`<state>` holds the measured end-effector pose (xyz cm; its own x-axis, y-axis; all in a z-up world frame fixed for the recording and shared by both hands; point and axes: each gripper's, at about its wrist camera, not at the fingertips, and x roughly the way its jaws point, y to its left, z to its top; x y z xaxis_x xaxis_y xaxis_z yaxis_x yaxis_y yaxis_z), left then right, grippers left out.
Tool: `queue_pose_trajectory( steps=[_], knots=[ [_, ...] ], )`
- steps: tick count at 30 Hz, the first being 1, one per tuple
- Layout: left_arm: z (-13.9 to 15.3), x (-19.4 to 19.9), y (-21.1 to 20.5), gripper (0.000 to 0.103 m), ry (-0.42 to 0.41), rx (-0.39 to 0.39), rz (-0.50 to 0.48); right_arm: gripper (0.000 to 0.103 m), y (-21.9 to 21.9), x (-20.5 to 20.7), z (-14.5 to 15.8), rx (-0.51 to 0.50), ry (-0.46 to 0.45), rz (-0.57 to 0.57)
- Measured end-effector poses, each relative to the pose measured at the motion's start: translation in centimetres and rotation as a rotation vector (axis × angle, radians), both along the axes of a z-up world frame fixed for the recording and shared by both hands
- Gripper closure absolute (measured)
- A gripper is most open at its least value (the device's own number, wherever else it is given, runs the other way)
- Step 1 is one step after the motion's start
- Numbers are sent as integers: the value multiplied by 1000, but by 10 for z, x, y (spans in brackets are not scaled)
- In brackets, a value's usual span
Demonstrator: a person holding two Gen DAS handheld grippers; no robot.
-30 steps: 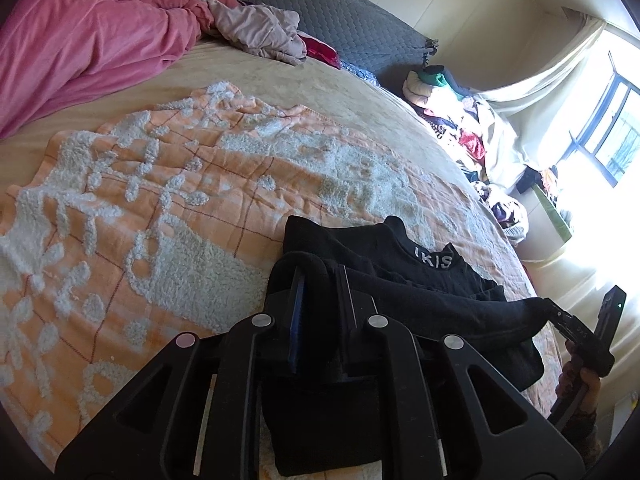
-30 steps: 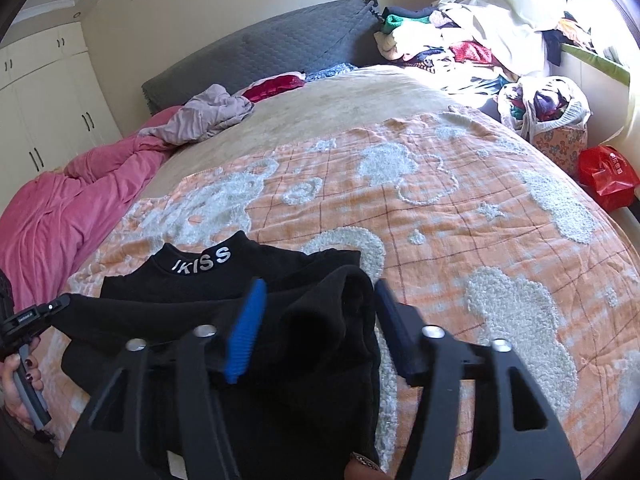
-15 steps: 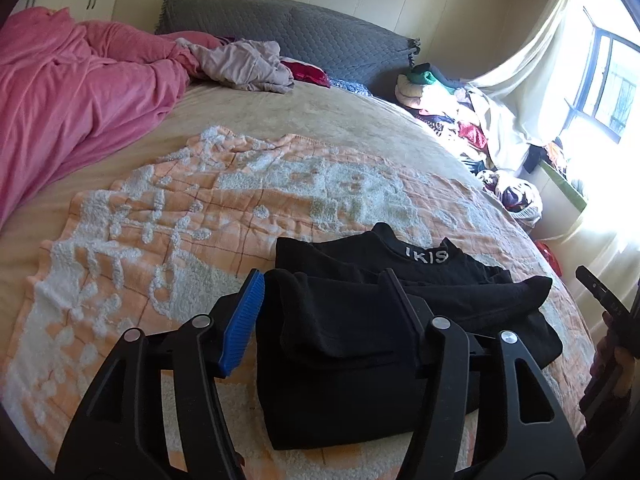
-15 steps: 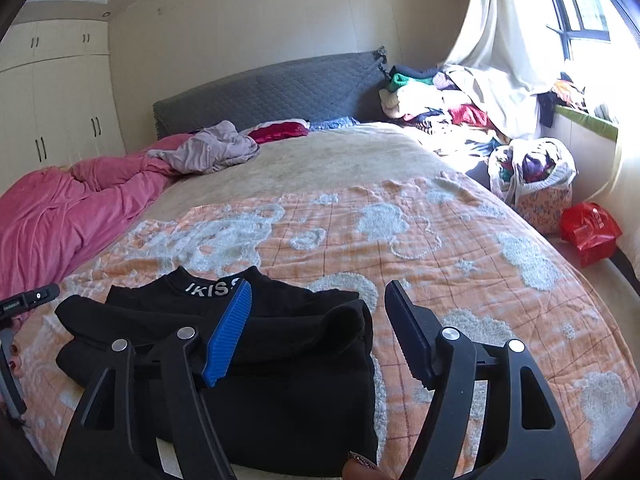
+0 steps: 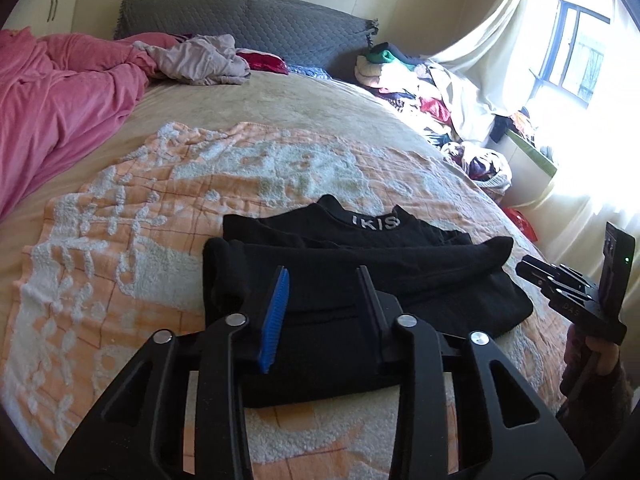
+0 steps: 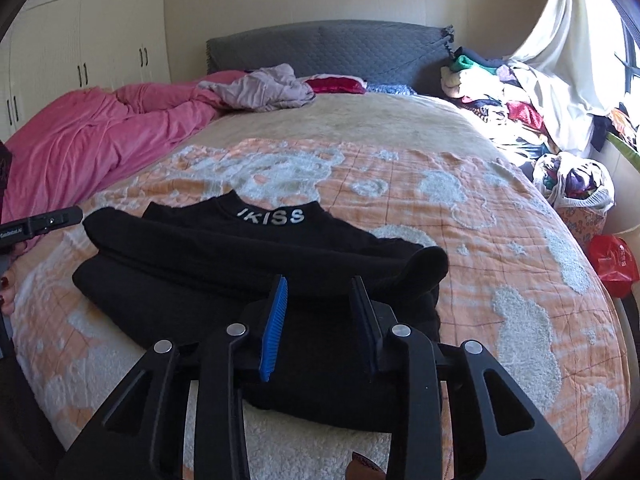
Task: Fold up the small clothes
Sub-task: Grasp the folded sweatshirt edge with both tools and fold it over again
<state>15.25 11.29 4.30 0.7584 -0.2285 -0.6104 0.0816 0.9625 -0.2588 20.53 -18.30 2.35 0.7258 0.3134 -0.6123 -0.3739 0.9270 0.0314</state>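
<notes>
A black top [image 5: 360,280] with a white "IKISS" collar lies on the orange and white blanket [image 5: 120,240], its sleeves folded across the body. It also shows in the right wrist view [image 6: 256,264]. My left gripper [image 5: 324,276] is open and empty, hovering above the garment's near left part. My right gripper [image 6: 318,284] is open and empty above the garment's near right part. The right gripper also shows at the right edge of the left wrist view [image 5: 560,284]. The left gripper's tip shows at the left edge of the right wrist view [image 6: 44,220].
A pink duvet [image 6: 92,144] lies at the left of the bed. Crumpled clothes [image 6: 260,88] sit by the grey headboard [image 6: 328,48]. A heap of clothes [image 6: 500,92], a full bag [image 6: 576,180] and a red bag [image 6: 612,260] are at the right.
Both grippers let go of the black top and drew back toward me. The jaws opened wide, then narrowed to a smaller gap. The sleeve now lies flat across the garment.
</notes>
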Motion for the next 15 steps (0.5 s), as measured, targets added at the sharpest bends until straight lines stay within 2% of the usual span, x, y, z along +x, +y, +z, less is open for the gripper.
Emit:
queue_pose_trajectory(
  steps=[3,6,9,15],
  knots=[
    [-15,3,-15,85,46,3,-48,72,11,-1,-7,-45,30,41],
    [-31,8,-29,86,93,31,-86,72,19,3,-20,-91,111,61],
    [-46,15,-36,86,132,64,-97,72,18,14,-36,-144,167,29],
    [-65,43,-31,86,172,148,-87,73,8,46,-52,-145,209,-23]
  ],
)
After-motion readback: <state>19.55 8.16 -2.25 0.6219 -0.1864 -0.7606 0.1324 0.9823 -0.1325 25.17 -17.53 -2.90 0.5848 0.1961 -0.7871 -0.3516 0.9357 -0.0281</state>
